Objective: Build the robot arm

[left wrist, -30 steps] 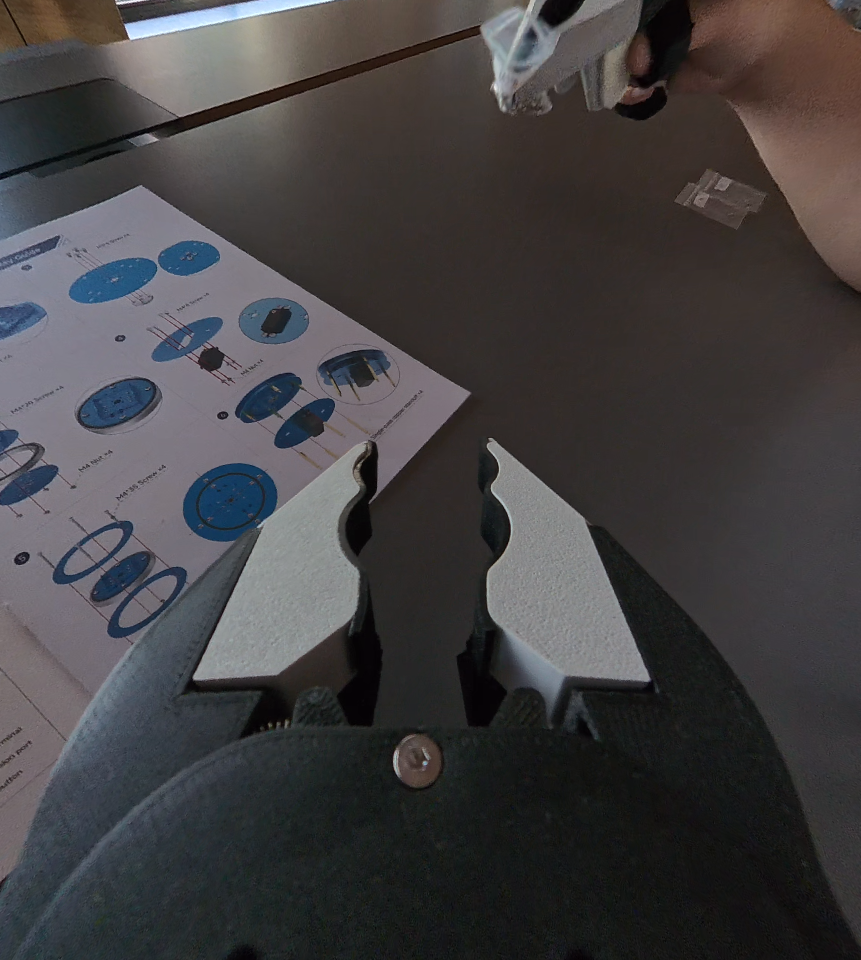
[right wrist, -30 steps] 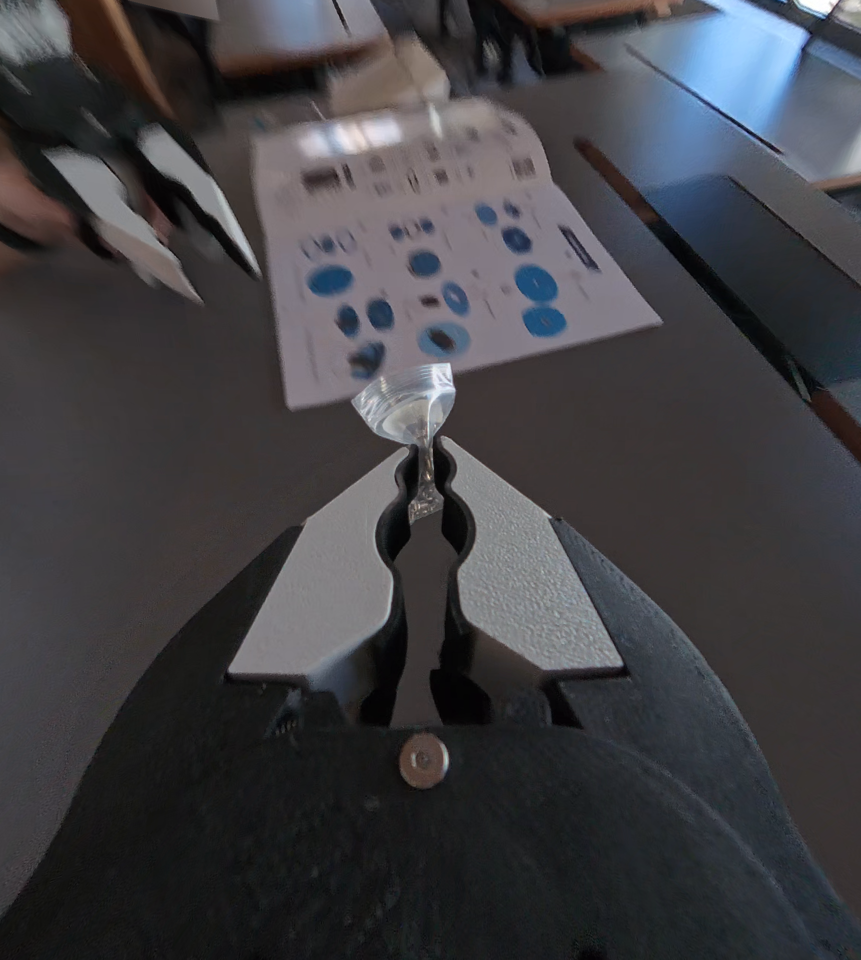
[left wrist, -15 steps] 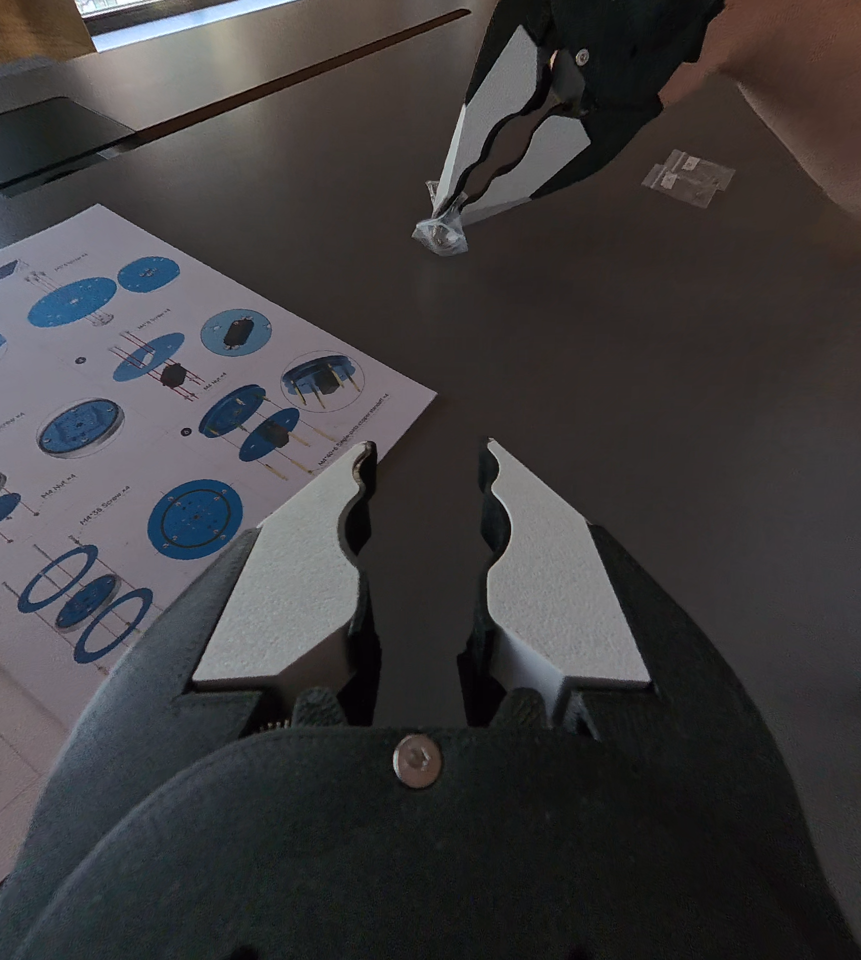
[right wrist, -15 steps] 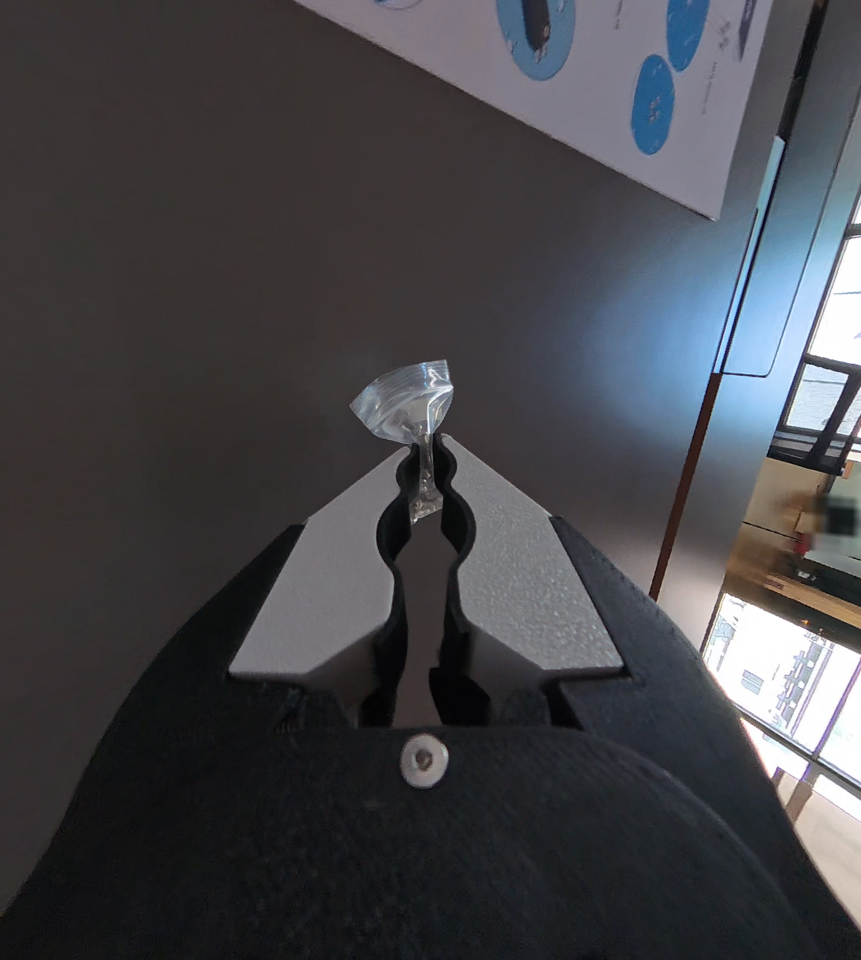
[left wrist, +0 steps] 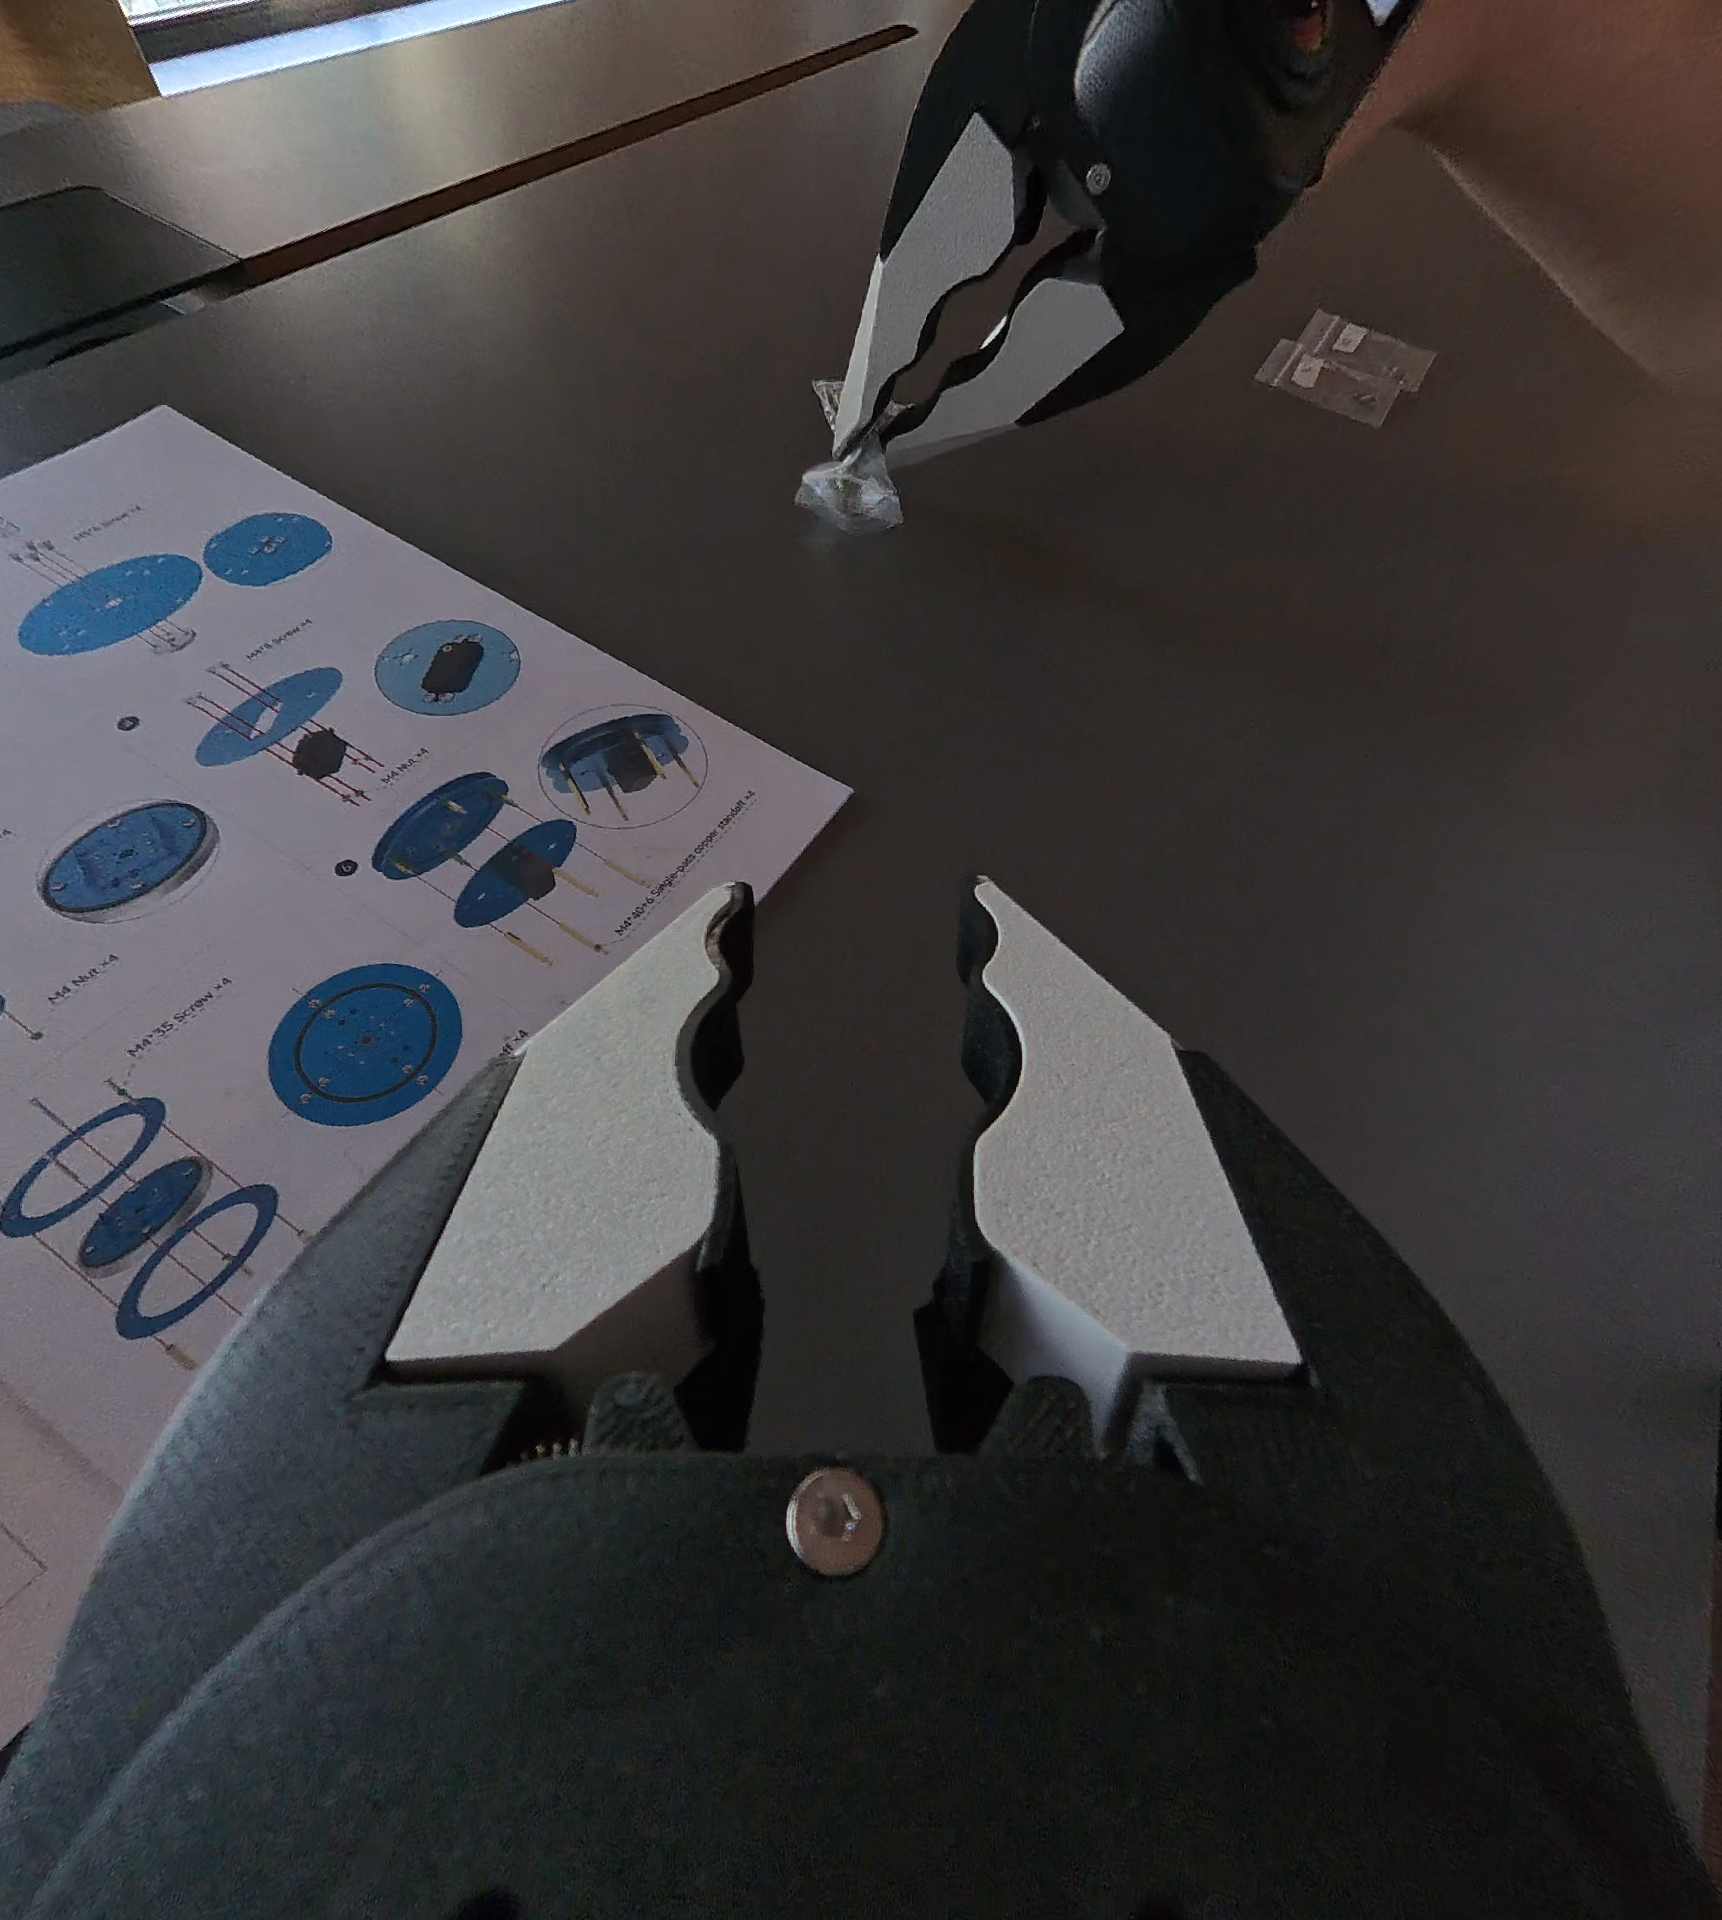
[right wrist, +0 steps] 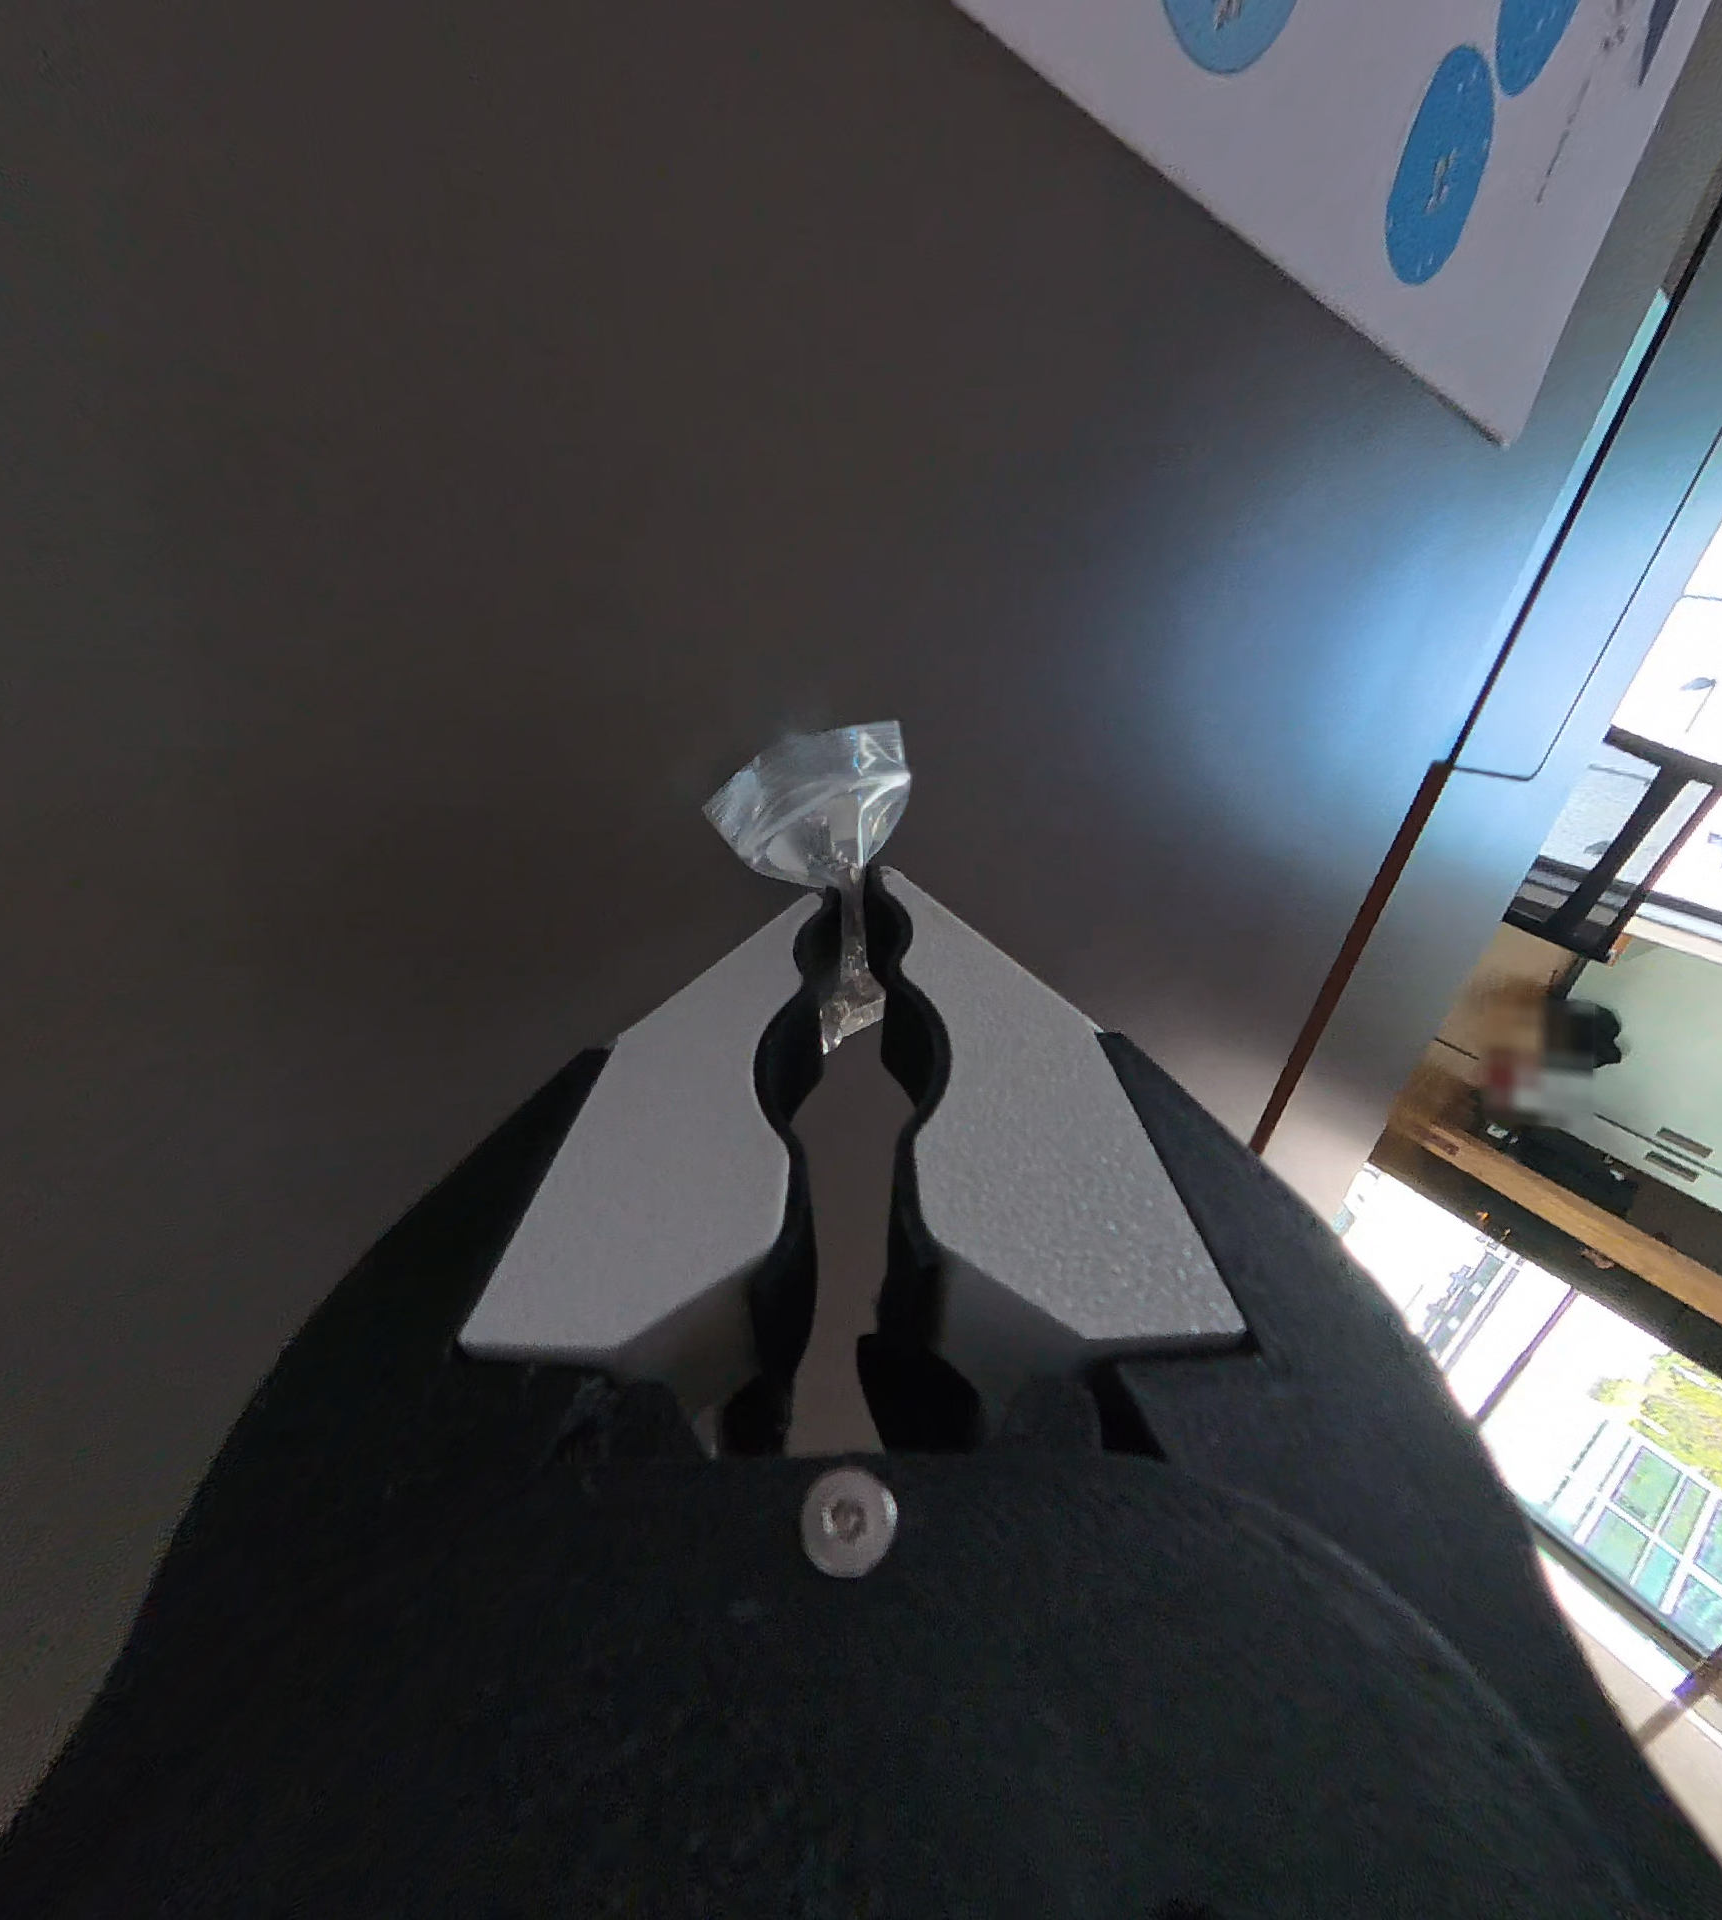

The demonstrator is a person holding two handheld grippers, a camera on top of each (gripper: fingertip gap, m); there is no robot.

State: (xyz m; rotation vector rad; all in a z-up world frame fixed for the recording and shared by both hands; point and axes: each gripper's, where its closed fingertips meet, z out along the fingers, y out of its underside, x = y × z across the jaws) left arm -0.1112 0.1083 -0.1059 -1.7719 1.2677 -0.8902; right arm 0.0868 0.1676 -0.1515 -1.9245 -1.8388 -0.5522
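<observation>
Small clear bag pinched at tips of right gripper, lower end on dark table; contents indistinct. Left gripper spread wide, empty, printed sheet just left, partly cut off.

Dark table with a printed sheet and two small packets, windows beyond.
Matte dark grey table fills most of both views. White printed sheet with blue round part diagrams lies flat on the table's left side, one corner pointing toward the middle; a corner of it also shows top right in the right wrist view. Two small clear plastic packets lie flat on the far right of the table, overlapping, well apart from the sheet. A black panel sits at the far left edge, with a thin brown strip running beside it. Bright windows and a wooden counter lie past the table's edge.
</observation>
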